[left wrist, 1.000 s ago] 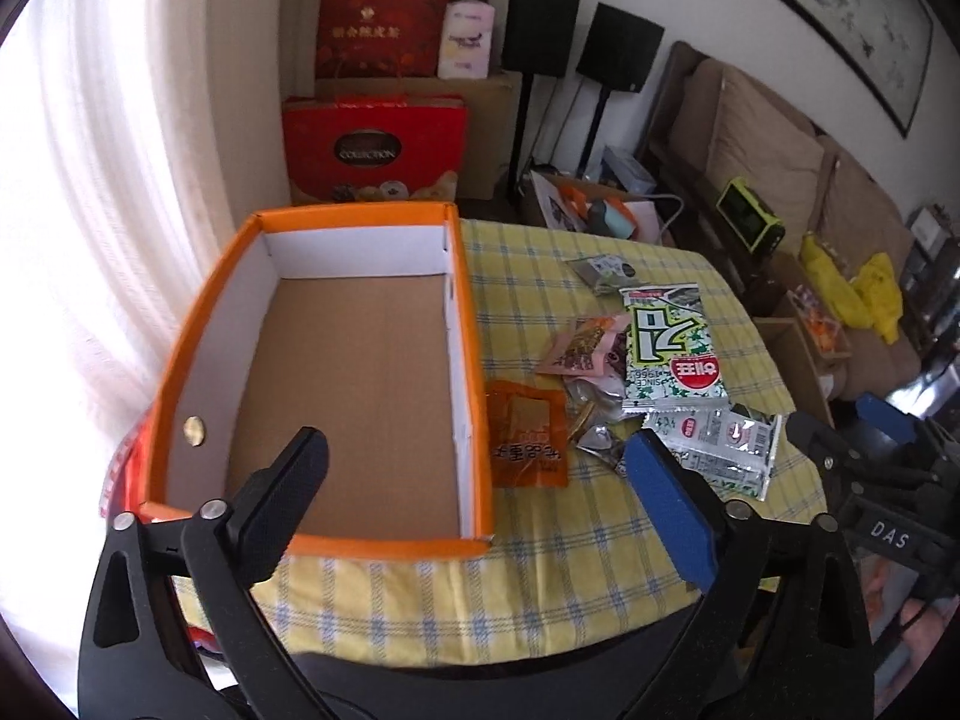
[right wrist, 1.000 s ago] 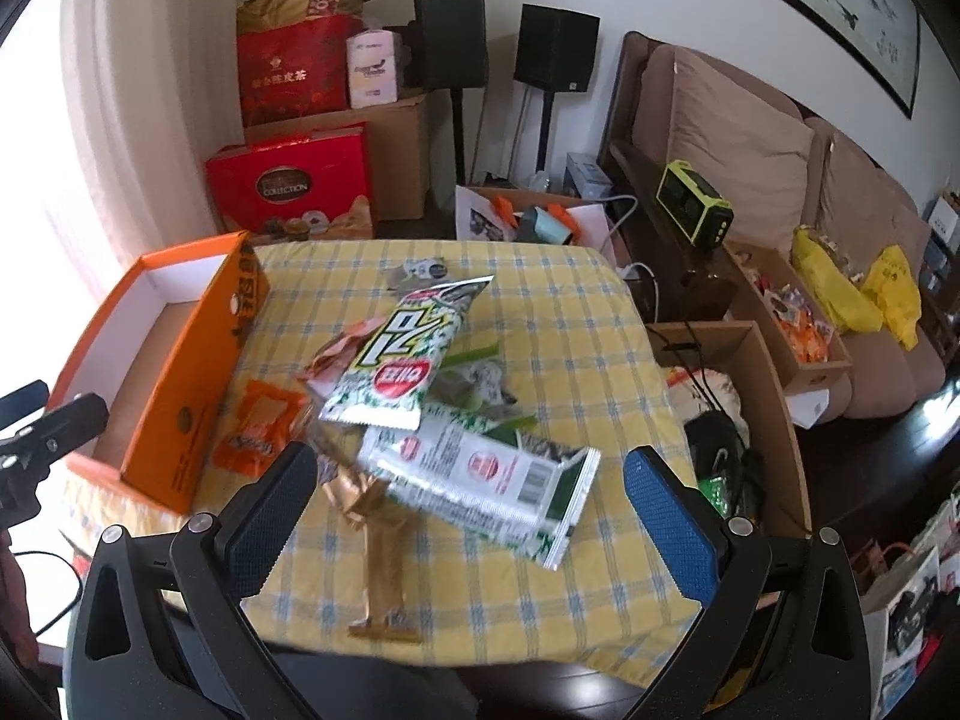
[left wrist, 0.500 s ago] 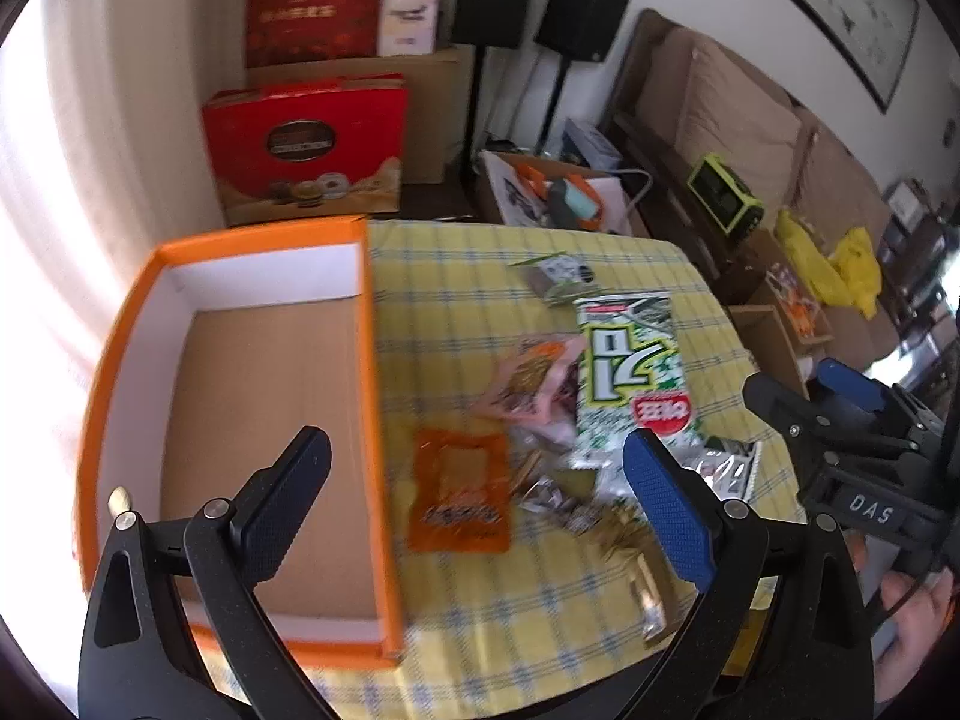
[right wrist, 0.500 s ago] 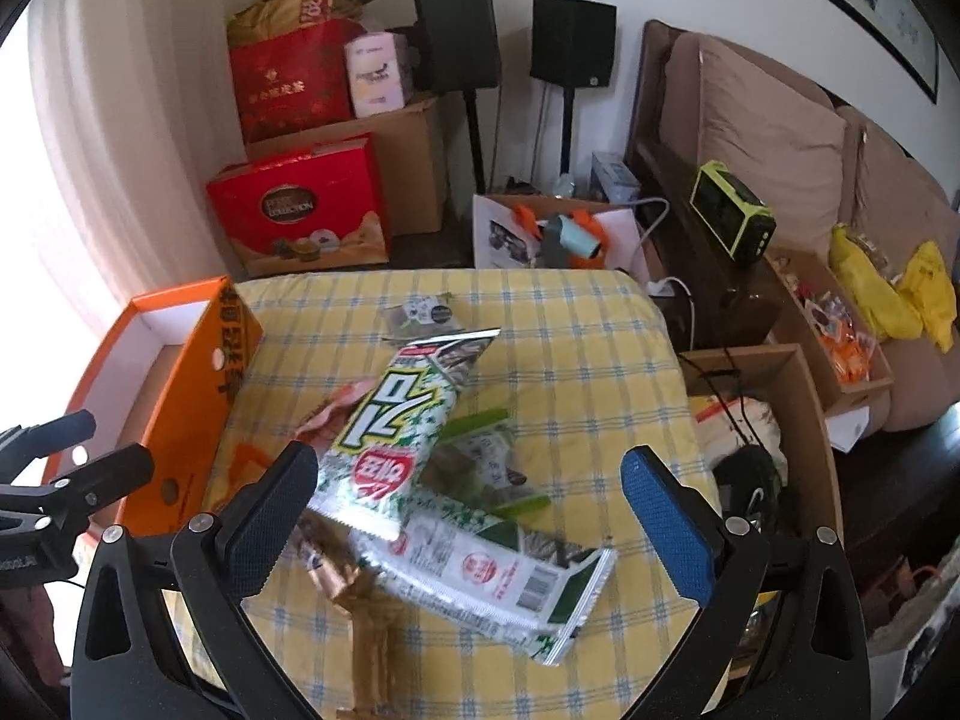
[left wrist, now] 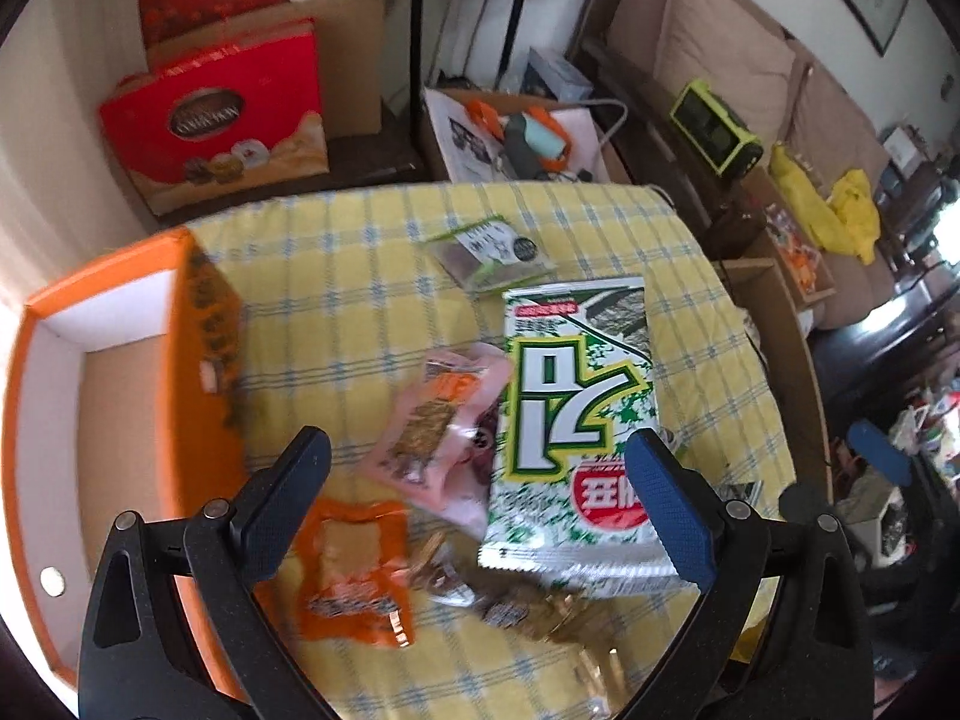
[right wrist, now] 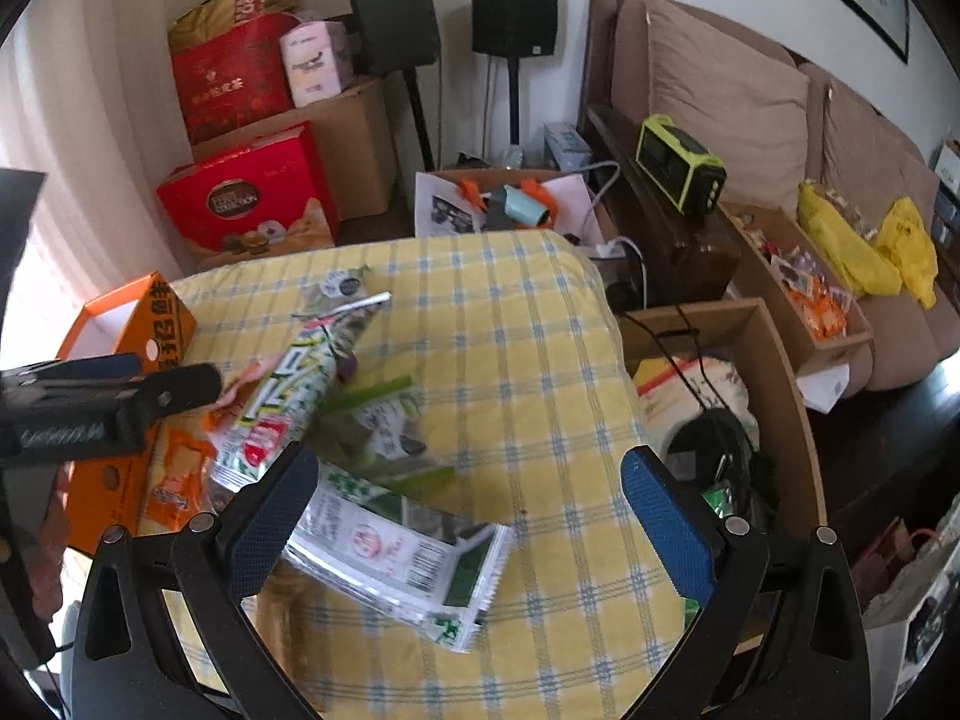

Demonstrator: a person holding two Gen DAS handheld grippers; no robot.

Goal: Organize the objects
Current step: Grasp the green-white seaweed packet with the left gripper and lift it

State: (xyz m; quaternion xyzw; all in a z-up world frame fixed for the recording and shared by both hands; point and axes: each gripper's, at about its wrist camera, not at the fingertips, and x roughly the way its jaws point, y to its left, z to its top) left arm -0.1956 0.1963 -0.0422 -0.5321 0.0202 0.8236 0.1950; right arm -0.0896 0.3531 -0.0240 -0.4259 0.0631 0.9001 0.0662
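Note:
An orange box [left wrist: 120, 396] with a bare cardboard floor stands at the table's left; it also shows in the right wrist view [right wrist: 129, 324]. Snack packets lie in a heap beside it: a large green-white seaweed bag [left wrist: 576, 420], a pink packet [left wrist: 438, 432], an orange packet [left wrist: 354, 564], a small dark packet [left wrist: 492, 249]. In the right wrist view a white-green flat pack [right wrist: 396, 552] lies nearest. My left gripper [left wrist: 480, 498] is open and empty above the heap. My right gripper [right wrist: 462, 510] is open and empty above the white-green pack.
The table has a yellow checked cloth [right wrist: 516, 312]. A cardboard box with cables and bags [right wrist: 720, 396] stands right of the table. Red gift boxes [right wrist: 246, 198], speakers and a sofa [right wrist: 750, 96] are behind.
My left gripper has swung right, from over the orange box to over the snack heap. My right gripper has shifted right and slightly forward; the left gripper now shows at its left edge.

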